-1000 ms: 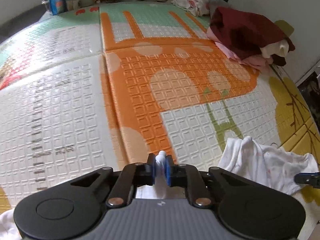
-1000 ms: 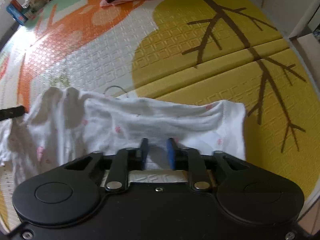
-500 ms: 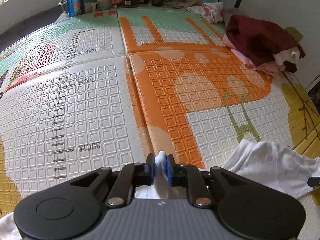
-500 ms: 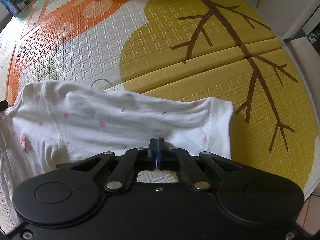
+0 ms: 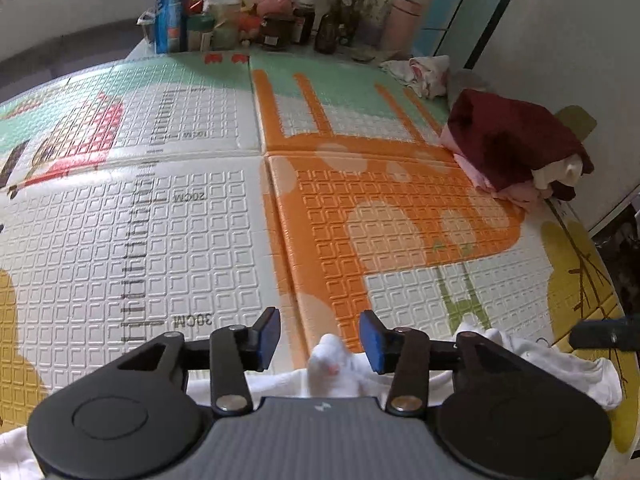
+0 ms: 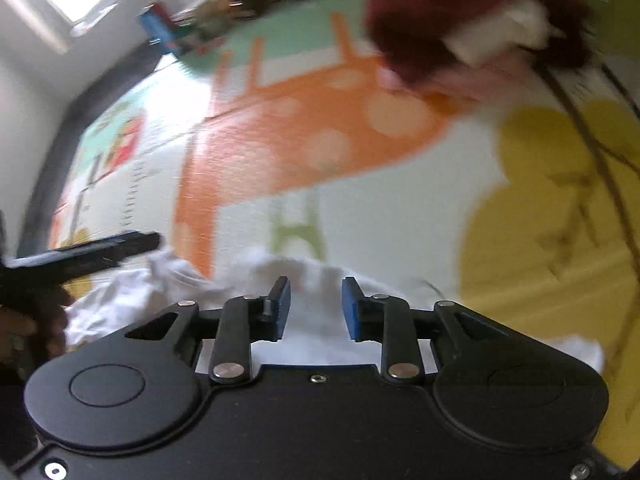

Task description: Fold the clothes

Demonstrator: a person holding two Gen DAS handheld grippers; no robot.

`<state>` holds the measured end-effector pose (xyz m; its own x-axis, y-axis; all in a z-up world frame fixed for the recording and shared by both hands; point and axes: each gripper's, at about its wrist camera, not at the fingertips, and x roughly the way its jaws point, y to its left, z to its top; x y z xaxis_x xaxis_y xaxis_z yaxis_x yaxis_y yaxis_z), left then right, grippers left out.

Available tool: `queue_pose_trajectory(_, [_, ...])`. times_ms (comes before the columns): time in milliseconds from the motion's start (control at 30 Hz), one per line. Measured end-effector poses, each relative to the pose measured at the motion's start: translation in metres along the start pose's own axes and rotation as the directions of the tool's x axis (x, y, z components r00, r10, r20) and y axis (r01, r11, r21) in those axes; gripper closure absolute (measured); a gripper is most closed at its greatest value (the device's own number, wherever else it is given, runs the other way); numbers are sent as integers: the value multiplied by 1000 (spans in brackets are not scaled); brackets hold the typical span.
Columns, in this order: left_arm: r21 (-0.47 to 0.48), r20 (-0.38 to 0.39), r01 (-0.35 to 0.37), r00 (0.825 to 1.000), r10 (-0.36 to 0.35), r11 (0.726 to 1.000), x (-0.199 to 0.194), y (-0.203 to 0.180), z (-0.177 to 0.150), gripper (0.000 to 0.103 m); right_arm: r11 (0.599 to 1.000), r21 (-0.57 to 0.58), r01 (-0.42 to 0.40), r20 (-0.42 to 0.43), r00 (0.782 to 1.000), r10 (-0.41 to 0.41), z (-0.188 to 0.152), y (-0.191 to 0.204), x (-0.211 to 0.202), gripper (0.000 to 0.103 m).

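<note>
Left gripper: black body, blue-padded jaws spread wide, holding nothing; a bunched peak of the white baby garment with small pink print stands loose in the gap, touching neither pad as far as can be told

Right gripper: black body, blue-padded jaws likewise spread, nothing held; the same white garment lies directly beneath and ahead of them; this view is motion-blurred, fine detail cannot be read

White garment: crumpled on the foam play mat, at its near edge, spanning from under the left gripper toward the right one; one rumpled end reaches the yellow tree-print part of the mat

Left gripper as seen from the right wrist view: a dark finger at the far left, just above the garment's edge; the person's hand shows dimly below it

Foam play mat: embossed square pattern, white ground with an orange giraffe figure, printed height scale, green and red motifs

Pile of clothes, dark red garment on top over pink and cream pieces: far right side of the mat, against the wall, well apart from both grippers

Small crumpled white-and-pink cloth: far edge of the mat, near the pile

Row of bottles, jars and a blue can: along the far edge, beyond the mat
</note>
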<state>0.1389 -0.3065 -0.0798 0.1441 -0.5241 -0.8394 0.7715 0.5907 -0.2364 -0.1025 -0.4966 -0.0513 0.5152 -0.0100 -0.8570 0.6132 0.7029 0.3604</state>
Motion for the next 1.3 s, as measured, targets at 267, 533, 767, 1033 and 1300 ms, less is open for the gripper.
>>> queue_pose_trajectory(267, [26,-56,44,998,-43,999,14,10,0,55,993,-105,-54,-135,990,39,42,20,62,75])
queue_pose_trajectory(533, [113,-116,118,988,-105,987,30,15,4,55,982,-164,-97,-257,965,52,54,20,103,72])
queue_pose_trajectory(767, [169,-131,191,977,-170,967,34,20,5,56,968,-175,-178,-347,931,109,55,24,121,72])
queue_pose_trajectory(1033, [252,-114,214,975,-190,944,28,14,-5,84,956,-215,-200,-358,927,113,52,34,112,88])
queue_pose_trajectory(1300, [313,-9,117,993,-120,942,21,4,-11,86,918,-347,-190,-146,978,147,50,37,77,91])
